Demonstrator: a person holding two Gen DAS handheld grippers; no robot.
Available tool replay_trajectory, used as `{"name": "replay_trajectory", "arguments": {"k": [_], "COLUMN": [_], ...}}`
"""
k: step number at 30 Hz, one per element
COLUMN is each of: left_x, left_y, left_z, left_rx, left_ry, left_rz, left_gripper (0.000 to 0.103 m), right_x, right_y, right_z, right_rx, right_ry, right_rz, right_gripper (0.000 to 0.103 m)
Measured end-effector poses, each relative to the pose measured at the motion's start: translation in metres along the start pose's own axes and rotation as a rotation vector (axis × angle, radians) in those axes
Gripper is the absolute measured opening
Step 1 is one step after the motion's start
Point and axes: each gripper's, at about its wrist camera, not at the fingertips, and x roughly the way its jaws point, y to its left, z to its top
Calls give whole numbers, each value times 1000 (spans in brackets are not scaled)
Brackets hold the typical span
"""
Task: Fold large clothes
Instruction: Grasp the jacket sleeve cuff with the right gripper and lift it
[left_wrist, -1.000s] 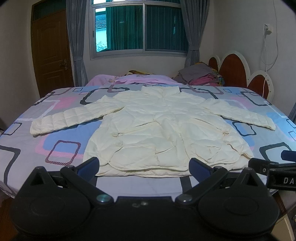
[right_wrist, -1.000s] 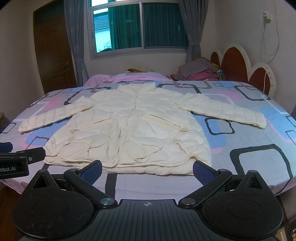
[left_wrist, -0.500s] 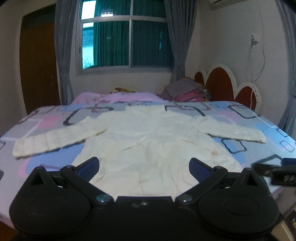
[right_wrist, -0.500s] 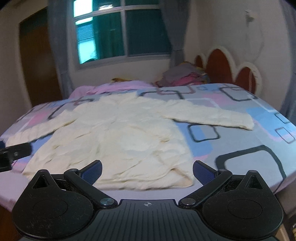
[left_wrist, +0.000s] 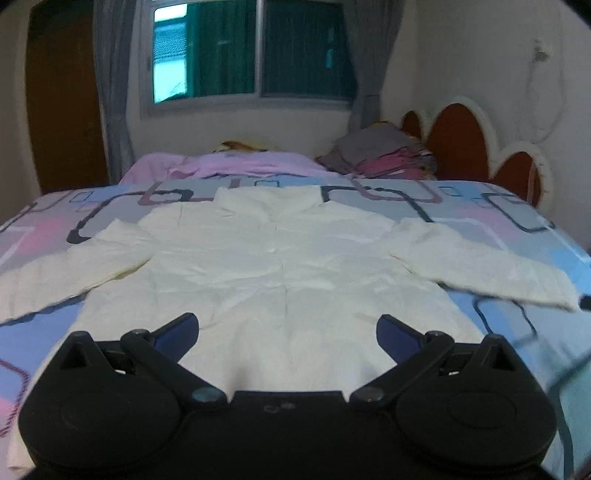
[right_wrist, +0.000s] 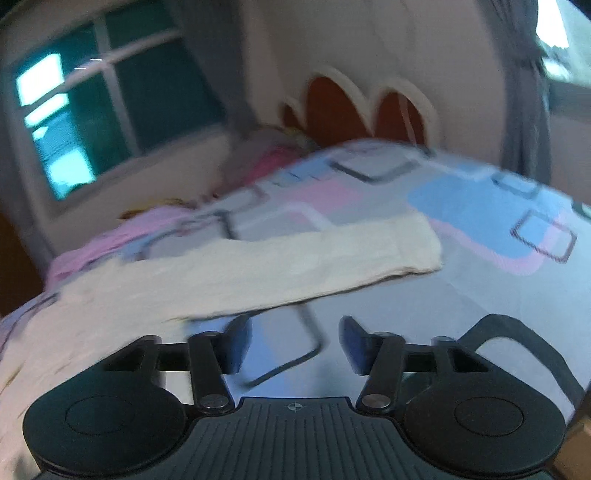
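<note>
A cream quilted jacket (left_wrist: 280, 266) lies flat on the bed, front up, both sleeves spread out to the sides. My left gripper (left_wrist: 287, 330) is open and empty, low over the jacket's lower hem. My right gripper (right_wrist: 294, 341) is open and empty, its jaws narrower than before, over the bedsheet just in front of the jacket's right sleeve (right_wrist: 295, 266). The sleeve's cuff (right_wrist: 421, 243) lies to the right. The right wrist view is blurred by motion.
The bed has a sheet (left_wrist: 517, 229) patterned in blue, pink and grey. A pile of folded clothes (left_wrist: 376, 155) and a pink blanket (left_wrist: 236, 166) lie at the far end. A wooden headboard (left_wrist: 469, 147) stands on the right.
Both grippers moved forward over the bed. The right one swung right toward the jacket's right sleeve and its jaws narrowed. The left one came in over the jacket's hem.
</note>
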Motion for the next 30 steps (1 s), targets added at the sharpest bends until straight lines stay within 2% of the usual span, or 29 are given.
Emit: {"name": "replay_trajectory", "arguments": {"k": [5, 9, 11, 16, 17, 19, 21, 22, 24, 28, 30], "left_x": [51, 76, 84, 100, 100, 99, 97, 96, 93, 92, 95], "left_y": [-33, -51, -54, -46, -43, -35, -27, -22, -6, 27, 41], "left_z": [26, 39, 43, 48, 50, 52, 55, 56, 59, 64, 67], "left_rx": [31, 54, 62, 36, 29, 27, 52, 60, 40, -21, -16], "left_ry": [34, 63, 71, 110, 117, 118, 122, 123, 119, 111, 102], "left_rz": [15, 33, 46, 96, 105, 122, 161, 175, 180, 135, 129], "left_gripper": [103, 103, 103, 103, 103, 103, 103, 103, 103, 101, 101], "right_x": [83, 127, 135, 132, 132, 133, 131, 128, 118, 95, 82], "right_y": [-65, -101, -112, -112, -110, -112, -104, -89, -61, 8, 48], "right_z": [36, 33, 31, 28, 28, 31, 37, 41, 51, 66, 64], "right_rx": [186, 356, 413, 422, 423, 406, 339, 252, 125, -54, -133], "right_ry": [73, 137, 122, 52, 46, 47, 36, 5, -66, -154, -176], "right_rz": [-25, -26, -7, -11, -22, -75, -119, -137, -115, 15, 93], "right_gripper": [53, 53, 53, 52, 50, 22, 10, 8, 7, 7, 7]}}
